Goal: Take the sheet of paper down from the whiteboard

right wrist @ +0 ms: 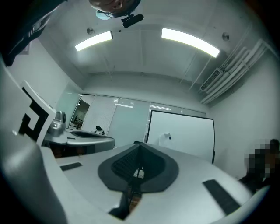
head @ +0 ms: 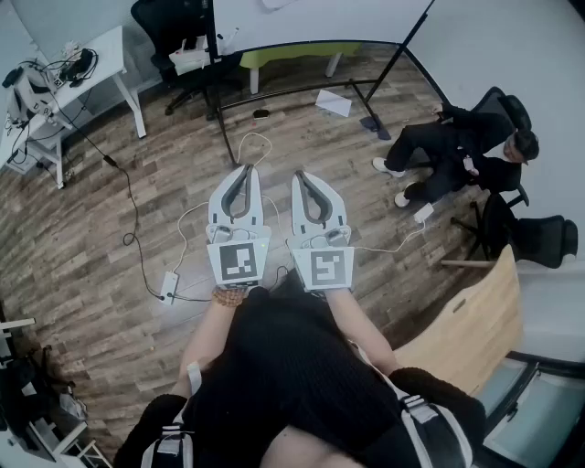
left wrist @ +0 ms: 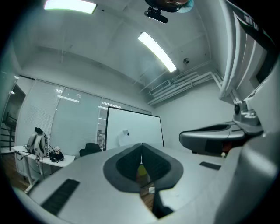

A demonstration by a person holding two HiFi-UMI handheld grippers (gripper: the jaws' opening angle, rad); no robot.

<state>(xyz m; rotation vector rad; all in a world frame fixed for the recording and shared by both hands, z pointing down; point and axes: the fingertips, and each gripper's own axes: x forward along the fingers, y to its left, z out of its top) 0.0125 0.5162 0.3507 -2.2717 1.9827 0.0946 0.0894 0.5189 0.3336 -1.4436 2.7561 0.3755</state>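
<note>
Both grippers are out in front of me, side by side, close but not touching, over the wood floor (head: 64, 219). L gripper (head: 244, 169): jaws closed tip to tip, nothing btwn the pads. R gripper (head: 303, 174): same, jaws fully closed, empty. Whiteboard (left wrist: 135, 127) stands ahead on a black-framed stand, well apart from both grippers. Sheet of paper (left wrist: 124, 135) is up on the board, left of centre, approx mid-height, w/ a small dark magnet (left wrist: 127, 131) at its upper right. The sheet looks a bit crumpled. In the left gripper view its lower edge sits just above the L gripper's jaw tips. The right gripper view shows it up and right of the R gripper's tips. Loose white page (head: 334, 102) lies on the floor by the stand's base. Seated person (head: 457, 151) in dark clothes is to my right. White desk (head: 96, 55) w/ cables and gear is to my left, and a black chair (head: 164, 23) is near the board.
</note>
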